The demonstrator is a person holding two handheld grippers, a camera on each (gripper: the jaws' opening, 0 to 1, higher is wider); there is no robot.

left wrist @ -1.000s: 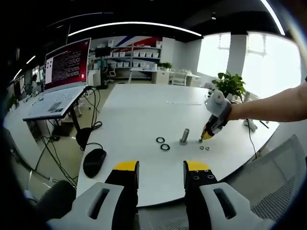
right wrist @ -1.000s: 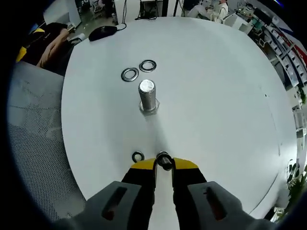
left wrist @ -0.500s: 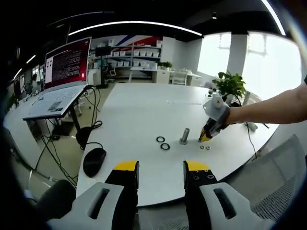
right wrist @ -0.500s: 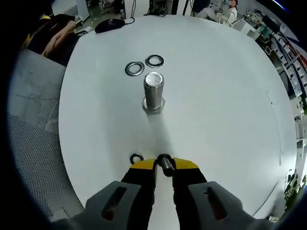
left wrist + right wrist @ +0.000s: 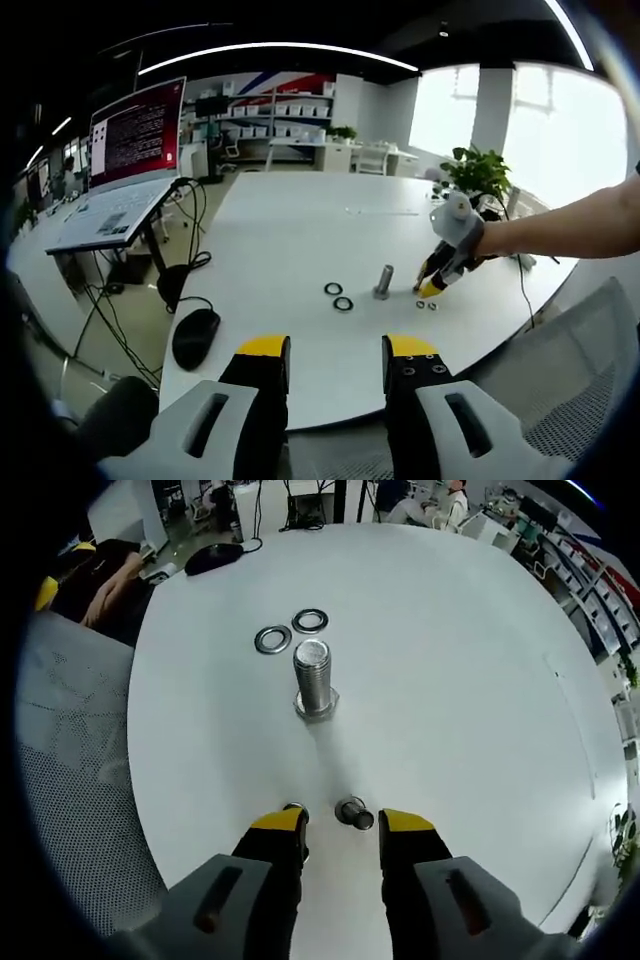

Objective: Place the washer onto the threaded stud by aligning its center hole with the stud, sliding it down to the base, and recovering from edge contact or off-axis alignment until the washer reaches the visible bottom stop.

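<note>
Two flat steel washers [image 5: 290,630] lie beside the upright threaded stud [image 5: 313,678].

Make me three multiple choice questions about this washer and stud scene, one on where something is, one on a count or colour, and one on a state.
1. Where do the two large washers lie, in the right gripper view?
A. Beyond the stud
B. On the stud
C. Between the jaws

2. What colour are the right gripper's fingertips?
A. Red
B. Yellow
C. Blue

3. How is the right gripper?
A. Shut on a washer
B. Shut on the stud
C. Open

Answers:
1 A: both lie flat on the table on the far side of the upright stud.
2 B: both tips are yellow.
3 C: the jaws stand apart, a small washer lying in the gap between them.
</note>
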